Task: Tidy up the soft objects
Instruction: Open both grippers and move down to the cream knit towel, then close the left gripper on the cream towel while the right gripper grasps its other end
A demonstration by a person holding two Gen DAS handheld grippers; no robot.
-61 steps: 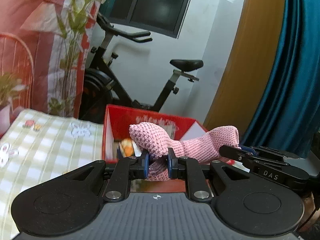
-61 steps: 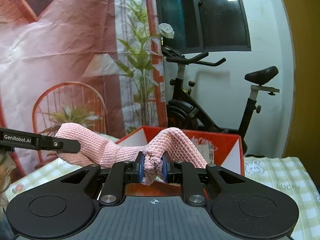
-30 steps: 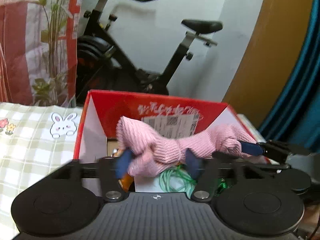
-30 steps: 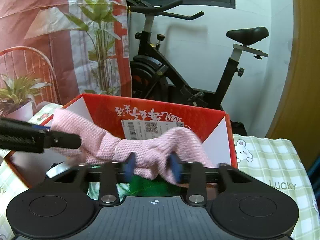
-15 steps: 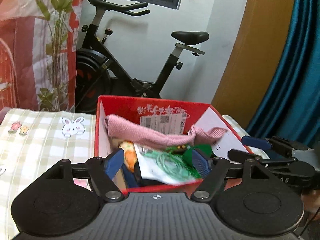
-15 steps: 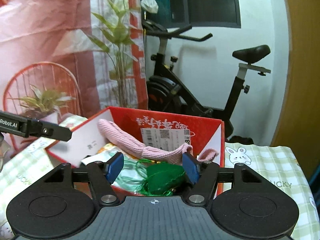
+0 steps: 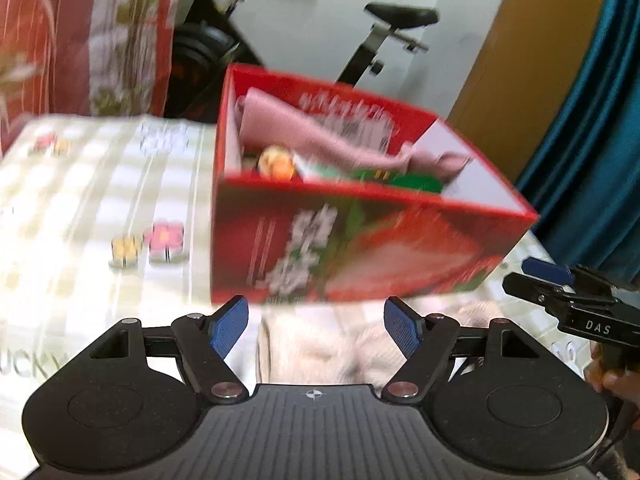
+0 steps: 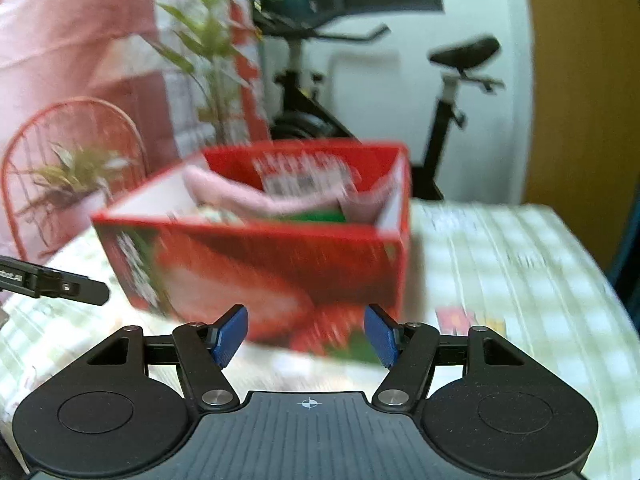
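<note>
A red cardboard box (image 7: 360, 248) (image 8: 260, 264) stands on the checked tablecloth (image 7: 80, 200). Inside it lies a pink knitted cloth (image 7: 304, 136) (image 8: 240, 196) over green and orange items. My left gripper (image 7: 316, 330) is open and empty just short of the box's near wall. A blurred cream fluffy thing (image 7: 340, 344) lies on the table beyond its fingers. My right gripper (image 8: 305, 334) is open and empty too, facing the box's front. Each gripper shows at the edge of the other's view: the right gripper (image 7: 560, 292), the left gripper (image 8: 60, 284).
An exercise bike (image 7: 392, 28) (image 8: 460, 64) stands behind the table. A blue curtain (image 7: 592, 120) hangs at the right. A red wire chair with a plant (image 8: 72, 184) is at the left. Checked cloth stretches to the right of the box (image 8: 500, 260).
Both grippers opened and let go of the pink cloth, which now lies in the box. Both have drawn back and lower, so the box's outer front wall now shows.
</note>
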